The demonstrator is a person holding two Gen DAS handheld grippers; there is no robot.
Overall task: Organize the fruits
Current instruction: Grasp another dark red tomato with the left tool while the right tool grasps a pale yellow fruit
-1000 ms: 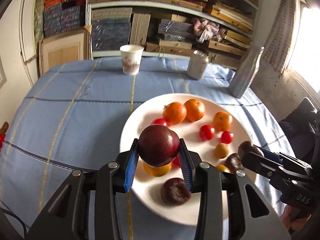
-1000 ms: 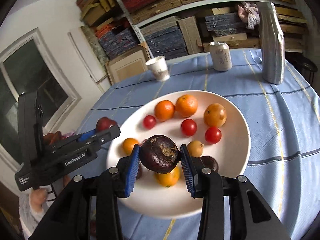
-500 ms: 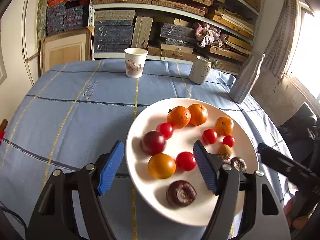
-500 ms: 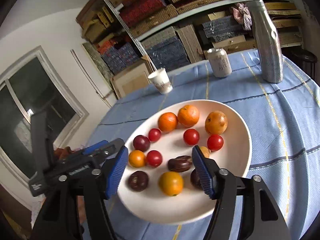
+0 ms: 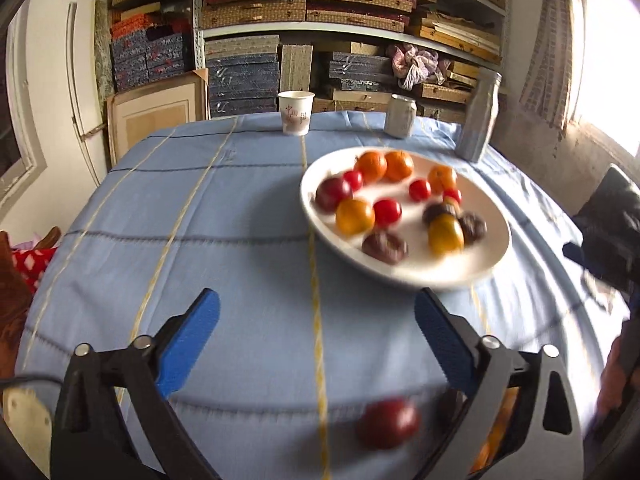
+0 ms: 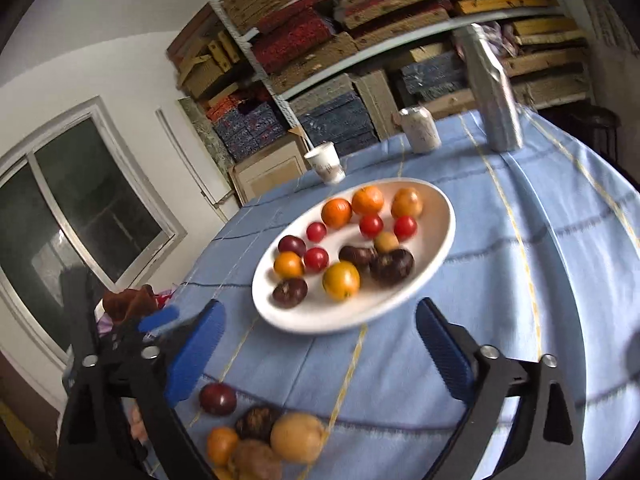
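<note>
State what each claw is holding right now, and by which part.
Nothing is held. The left claw and the right claw are both open and empty above the tablecloth, short of the white plate of fruit.

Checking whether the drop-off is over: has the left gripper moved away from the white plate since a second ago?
Yes. The left gripper, open and empty, has backed off toward the near table edge; the white plate now lies beyond its fingertips.

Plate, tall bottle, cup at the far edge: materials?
Plate: glossy white, likely ceramic, possibly melamine; smooth rim with soft sheen.
Tall bottle: probably metal; silvery grey faceted body.
Cup: paper, matte white, rolled rim, red print.
</note>
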